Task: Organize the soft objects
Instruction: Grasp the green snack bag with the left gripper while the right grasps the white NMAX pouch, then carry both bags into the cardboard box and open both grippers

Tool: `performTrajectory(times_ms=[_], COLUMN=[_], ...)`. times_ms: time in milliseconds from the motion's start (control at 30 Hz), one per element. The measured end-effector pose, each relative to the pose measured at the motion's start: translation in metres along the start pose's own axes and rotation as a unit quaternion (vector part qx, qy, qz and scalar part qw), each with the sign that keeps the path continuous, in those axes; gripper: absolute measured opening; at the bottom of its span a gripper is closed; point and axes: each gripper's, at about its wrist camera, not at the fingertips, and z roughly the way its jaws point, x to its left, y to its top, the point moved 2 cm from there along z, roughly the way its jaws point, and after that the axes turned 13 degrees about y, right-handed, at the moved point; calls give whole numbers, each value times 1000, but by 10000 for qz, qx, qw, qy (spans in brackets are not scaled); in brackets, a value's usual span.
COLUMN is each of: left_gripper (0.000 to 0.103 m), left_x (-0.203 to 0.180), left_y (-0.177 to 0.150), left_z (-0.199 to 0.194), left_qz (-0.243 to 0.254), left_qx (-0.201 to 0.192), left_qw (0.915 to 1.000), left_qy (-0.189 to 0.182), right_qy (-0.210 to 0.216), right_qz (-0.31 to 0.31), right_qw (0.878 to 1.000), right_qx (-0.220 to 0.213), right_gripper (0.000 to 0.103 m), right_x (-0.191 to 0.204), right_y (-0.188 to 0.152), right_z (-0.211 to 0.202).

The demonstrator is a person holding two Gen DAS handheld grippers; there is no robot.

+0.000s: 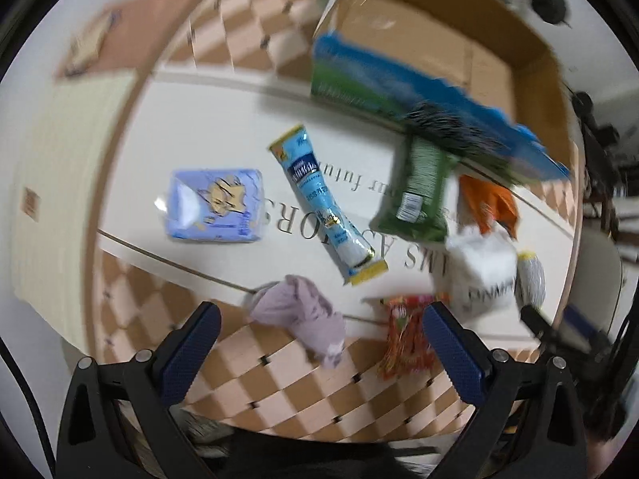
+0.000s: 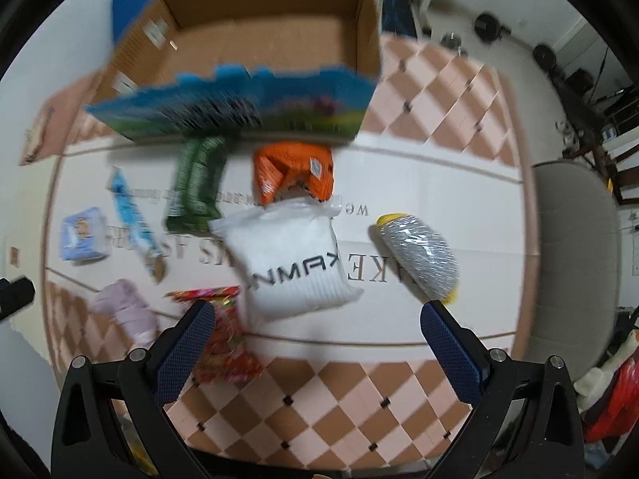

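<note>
Both views are blurred, so fine detail is uncertain, but the left hand-held gripper [image 1: 319, 343] is wide apart and holds nothing, and the right hand-held gripper [image 2: 317, 339] is also wide and empty. The soft things lie spread on the surface [image 2: 439, 199]: in the right view the white sock pack [image 2: 293, 255] sits at about 12 o'clock just beyond the fingers, the grey bundle [image 2: 419, 259] at 2 o'clock, the red snack bag [image 2: 223, 335] against the left finger, and the orange bag [image 2: 293, 173] and green packet [image 2: 195, 187] farther up, near the cardboard box [image 2: 259, 40]. In the left view the lilac cloth [image 1: 303, 315] is between the fingers at 12 o'clock, with the blue tube [image 1: 327, 207] and tissue pack [image 1: 217, 205] behind it. I think the next step is picking one item. To do it well, lower one hand-held gripper straight over the middle of the nearest piece, close gently so the soft material is not crushed, then carry it to the box.
</note>
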Motion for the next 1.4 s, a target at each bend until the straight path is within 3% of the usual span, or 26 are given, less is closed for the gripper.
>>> performTrajectory(times_ms=[100,233,567,633,700,767,933,967,1033,1133,1300,1400], left_gripper=[103,103,102,92,61,42,34,32,31,30,30,30], left_x=[-16,-54,-156,-168,-176,-179,-172,-170,-169,-159,-134,-120], left_y=[22,49,83,85,84,81,61,57,46,25,-10,-23], left_z=[26,44,81,88,96,104,109,108,106,97,56,12], left_qz=[-136,176,1602,1774,1871,1903,1803,1767,1683,1491,1263,1153], left_qx=[279,394,297,328,371,414,217,194,138,-1,-398,-712], left_qw=[9991,9982,9862,9826,9797,9780,9792,9795,9806,9837,9871,9881], left_qy=[-275,-424,295,438,623,746,908,948,995,1004,897,729], right_qy=[1,233,435,426,481,528,530,515,387,528,689,976], right_qz=[94,275,333,335,352,351,130,106,103,176,166,193], right_qw=[9997,9979,9942,9939,9930,9921,9872,9868,9876,9887,9911,9908], right_qx=[244,540,921,961,1018,1085,1496,1532,1518,1390,1129,920], right_gripper=[103,103,103,103,103,103,103,98,87,78,75,75], right_x=[-4,-6,-2,-4,-8,-10,-6,-6,-7,-10,-15,-14], right_y=[10,15,16,16,17,19,19,18,15,11,3,-2], right_z=[37,72,108,110,112,115,131,138,142,135,101,65])
